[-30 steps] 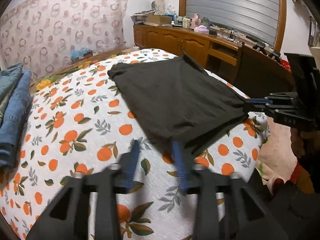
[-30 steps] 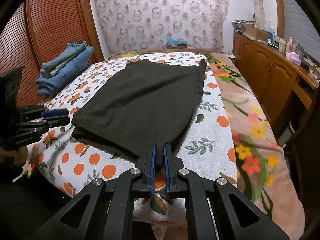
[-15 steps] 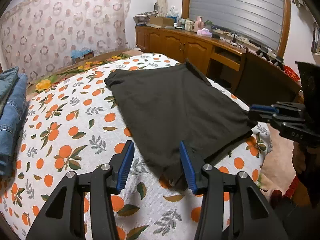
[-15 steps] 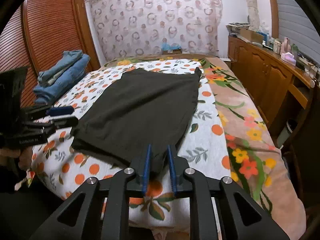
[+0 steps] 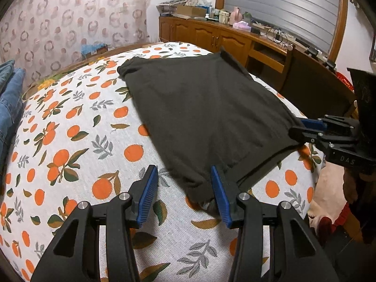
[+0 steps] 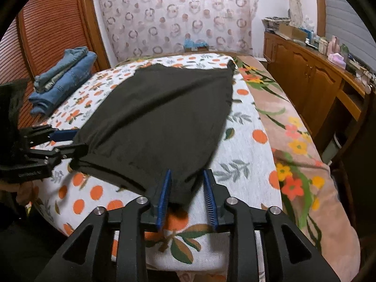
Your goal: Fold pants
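Dark pants (image 5: 206,108) lie flat, folded over, on a bed with an orange-print sheet (image 5: 70,127); they also show in the right wrist view (image 6: 159,117). My left gripper (image 5: 184,188) is open, its blue pads astride the near left corner of the pants, and it shows at the left edge of the right wrist view (image 6: 68,141). My right gripper (image 6: 186,188) is open around the near right corner, the cloth lying loose between its pads. It shows at the right of the left wrist view (image 5: 303,129).
Folded blue jeans (image 6: 63,77) are stacked at the far left of the bed. A floral blanket (image 6: 293,141) covers the bed's right side. A wooden cabinet (image 6: 312,70) with clutter runs along the right wall. The bed edge is just below both grippers.
My right gripper has opened and let go of the pants corner. My left gripper has opened wider and moved forward to the other near corner.
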### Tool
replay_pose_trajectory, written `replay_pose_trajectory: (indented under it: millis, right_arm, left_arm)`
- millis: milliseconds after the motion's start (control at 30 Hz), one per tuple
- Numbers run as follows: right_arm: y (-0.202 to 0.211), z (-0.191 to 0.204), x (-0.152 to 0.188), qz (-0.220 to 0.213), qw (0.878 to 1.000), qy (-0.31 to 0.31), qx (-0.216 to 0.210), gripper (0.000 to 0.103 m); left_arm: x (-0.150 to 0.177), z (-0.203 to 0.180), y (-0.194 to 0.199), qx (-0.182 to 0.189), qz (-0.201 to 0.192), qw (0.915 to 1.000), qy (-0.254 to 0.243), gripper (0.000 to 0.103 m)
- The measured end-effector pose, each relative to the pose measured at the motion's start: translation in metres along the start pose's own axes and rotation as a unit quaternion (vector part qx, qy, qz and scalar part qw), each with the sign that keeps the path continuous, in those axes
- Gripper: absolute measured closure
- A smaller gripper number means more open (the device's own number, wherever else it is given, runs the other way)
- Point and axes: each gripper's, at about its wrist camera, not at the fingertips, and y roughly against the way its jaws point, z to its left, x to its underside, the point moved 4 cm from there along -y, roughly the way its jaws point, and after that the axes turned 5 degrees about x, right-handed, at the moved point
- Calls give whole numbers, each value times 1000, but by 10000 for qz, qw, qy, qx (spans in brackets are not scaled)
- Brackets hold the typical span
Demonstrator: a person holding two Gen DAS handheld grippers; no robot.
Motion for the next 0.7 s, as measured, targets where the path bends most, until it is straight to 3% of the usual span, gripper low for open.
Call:
replay_pose_trajectory:
  millis: [500,700]
  right_arm:
    - [1,6,2,55,9995,2,-322,69]
    - [0,4,3,33,9990,23,-439,75]
  left_arm:
    - [1,2,1,21,-45,10000,-9,55]
    - [0,1,2,57,-24,10000,70,55]
